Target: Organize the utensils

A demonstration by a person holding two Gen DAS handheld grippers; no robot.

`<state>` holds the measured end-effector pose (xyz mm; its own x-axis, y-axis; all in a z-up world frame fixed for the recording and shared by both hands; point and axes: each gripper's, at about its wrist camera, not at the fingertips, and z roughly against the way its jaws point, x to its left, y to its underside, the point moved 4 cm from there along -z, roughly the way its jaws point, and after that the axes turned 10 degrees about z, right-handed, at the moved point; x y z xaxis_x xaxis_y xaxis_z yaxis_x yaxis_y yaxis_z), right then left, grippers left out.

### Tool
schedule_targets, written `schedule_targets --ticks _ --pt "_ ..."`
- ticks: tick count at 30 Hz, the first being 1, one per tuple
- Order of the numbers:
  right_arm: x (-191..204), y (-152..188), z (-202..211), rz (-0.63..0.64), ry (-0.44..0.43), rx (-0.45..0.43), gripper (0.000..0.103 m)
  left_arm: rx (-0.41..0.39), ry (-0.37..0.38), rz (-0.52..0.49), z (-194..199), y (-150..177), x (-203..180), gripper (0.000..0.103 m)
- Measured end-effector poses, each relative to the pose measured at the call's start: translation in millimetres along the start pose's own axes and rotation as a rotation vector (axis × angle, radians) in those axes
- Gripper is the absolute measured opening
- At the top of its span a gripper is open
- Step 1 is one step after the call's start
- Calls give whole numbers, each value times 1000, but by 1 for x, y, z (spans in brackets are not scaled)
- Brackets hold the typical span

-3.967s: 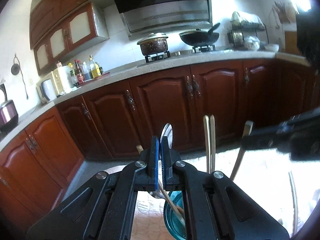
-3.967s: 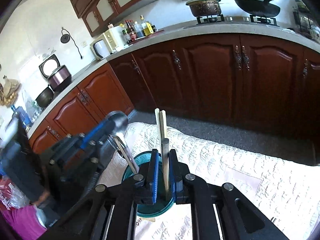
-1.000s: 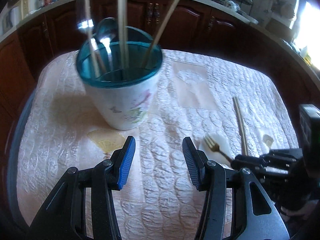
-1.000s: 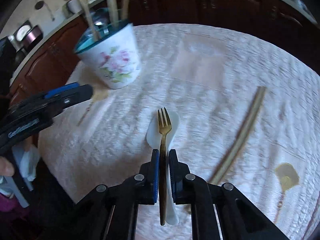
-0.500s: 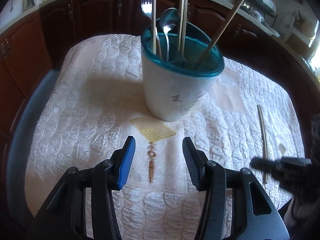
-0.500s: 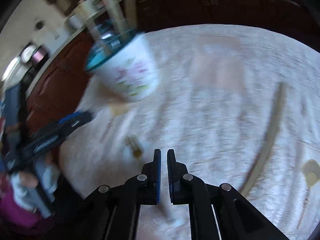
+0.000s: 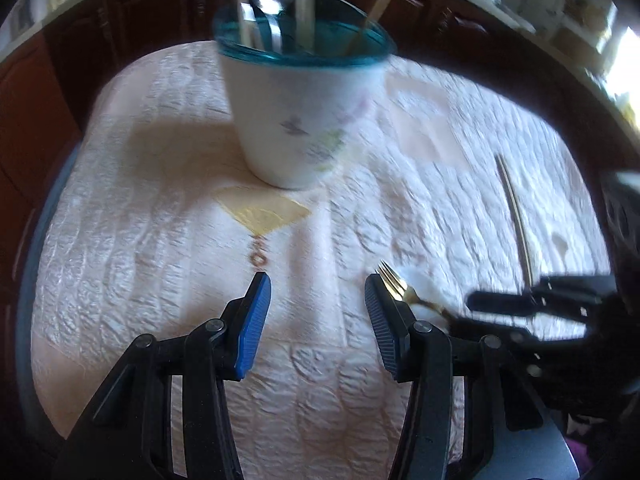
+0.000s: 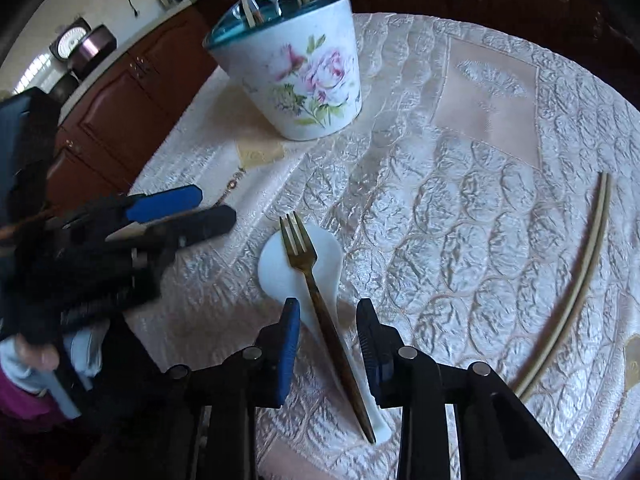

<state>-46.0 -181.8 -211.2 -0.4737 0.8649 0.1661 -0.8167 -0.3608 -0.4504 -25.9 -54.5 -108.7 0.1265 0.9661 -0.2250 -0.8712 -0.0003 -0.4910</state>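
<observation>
While the right gripper (image 8: 327, 322) tilts steeply down, jaws opening astride the fork (image 8: 316, 292) atop a white spoon (image 8: 280, 268) near the table's (image 8: 460, 208) front edge, the left gripper (image 7: 316, 312) hovers spread, empty.

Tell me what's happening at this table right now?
A person with two handheld grippers is sorting utensils into a floral cup that already holds chopsticks and spoons. The right gripper, jaws opening, straddles a gold fork lying on a white spoon. The left gripper hangs open, empty. Loose chopsticks lie on the tablecloth.
</observation>
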Motion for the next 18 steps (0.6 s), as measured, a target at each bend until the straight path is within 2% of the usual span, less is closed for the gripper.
schedule_targets --ticks 4,9,13,15,17,18 --pt "5 -6 -15 11 33 0 24 30 1 -28 -9 7 -10 49" --pt "-5 -8 -22 -110 -1 -48 21 81 -14 -41 -25 13 -14 49" --pt "-15 -7 -15 -202 -11 -100 21 77 -15 -58 -30 14 -18 49" --pt "-22 -7 -9 -231 28 -138 21 78 -6 -53 -31 13 -19 49" --pt "-33 -8 3 -247 118 -157 21 83 -12 -58 -33 14 -20 49" --pt "-38 -9 6 -254 135 -160 21 82 -12 -60 -34 15 -22 49"
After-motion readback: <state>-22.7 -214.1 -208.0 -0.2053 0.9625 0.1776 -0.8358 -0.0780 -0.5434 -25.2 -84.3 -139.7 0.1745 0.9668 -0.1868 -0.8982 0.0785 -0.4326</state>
